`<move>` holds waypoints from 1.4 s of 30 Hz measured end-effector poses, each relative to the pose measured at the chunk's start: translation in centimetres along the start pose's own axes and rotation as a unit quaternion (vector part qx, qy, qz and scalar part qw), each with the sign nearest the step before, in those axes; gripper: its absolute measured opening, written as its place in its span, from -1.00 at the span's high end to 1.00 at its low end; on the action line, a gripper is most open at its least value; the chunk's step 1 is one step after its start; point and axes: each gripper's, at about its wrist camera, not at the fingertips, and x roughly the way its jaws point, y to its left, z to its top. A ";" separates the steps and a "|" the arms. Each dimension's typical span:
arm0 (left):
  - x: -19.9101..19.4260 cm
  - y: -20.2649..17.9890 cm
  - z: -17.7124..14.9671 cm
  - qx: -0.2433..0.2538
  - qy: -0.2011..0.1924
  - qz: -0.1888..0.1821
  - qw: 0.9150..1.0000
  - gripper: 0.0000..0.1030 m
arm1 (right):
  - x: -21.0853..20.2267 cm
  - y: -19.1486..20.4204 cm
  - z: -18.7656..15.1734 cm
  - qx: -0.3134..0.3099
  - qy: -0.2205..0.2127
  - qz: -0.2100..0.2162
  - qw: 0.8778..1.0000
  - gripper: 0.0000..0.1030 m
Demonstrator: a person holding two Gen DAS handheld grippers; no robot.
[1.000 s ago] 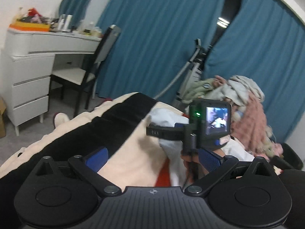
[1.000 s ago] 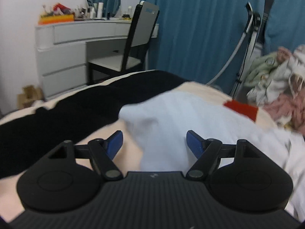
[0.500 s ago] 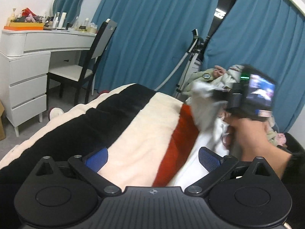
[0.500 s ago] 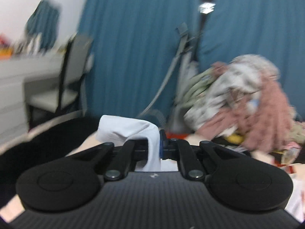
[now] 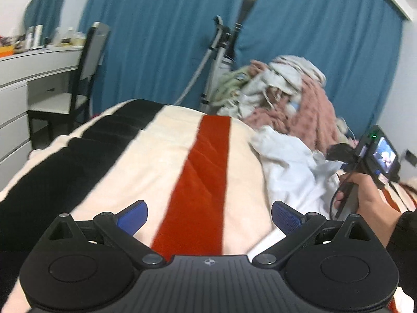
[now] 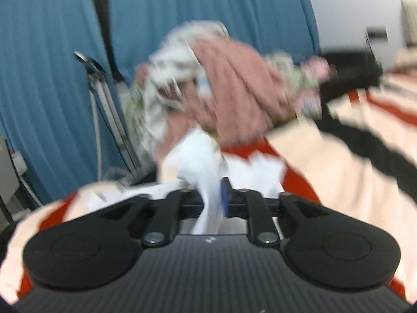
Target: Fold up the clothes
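A: What lies nearest the left gripper [image 5: 207,216]?

B: Its blue pads are spread wide with nothing between them, over the bed [image 5: 161,156]. The striped blanket's cream, red and black bands run away from the camera, and that whole near stretch is bare cloth with room to move.

A: And the white garment [image 5: 292,164]?

B: Crumpled toward the bed's right edge, just right of the red band. Its long axis runs from the near right up toward the clothes pile [image 5: 281,91] at the far right corner.

A: The right gripper [image 6: 212,199]?

B: Its jaws are opening, yet a twist of the white garment [image 6: 208,182] sits between the pads and looks pinched there. The frame is blurred.

A: What does one view give that the other lacks?

B: The left wrist view shows the person's hand [image 5: 362,195] around the right gripper's handle, plus a chair [image 5: 78,78] and white dresser [image 5: 23,83] past the left edge. The right wrist view shows the bed running on to the right beyond the pile.
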 end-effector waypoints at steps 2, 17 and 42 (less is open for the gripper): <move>0.7 -0.6 -0.3 0.014 0.004 -0.006 1.000 -0.98 | 0.3 -0.7 -0.9 -0.008 0.006 0.011 1.000 -0.70; -0.3 -2.4 -0.9 0.038 0.010 -0.044 0.998 -0.98 | -17.2 -0.3 -0.6 -0.087 -0.032 0.080 0.992 -0.66; -6.8 -0.1 -1.8 -0.005 0.075 -0.009 0.997 -0.98 | -37.8 -11.4 -9.0 -0.002 0.025 0.057 0.998 -0.66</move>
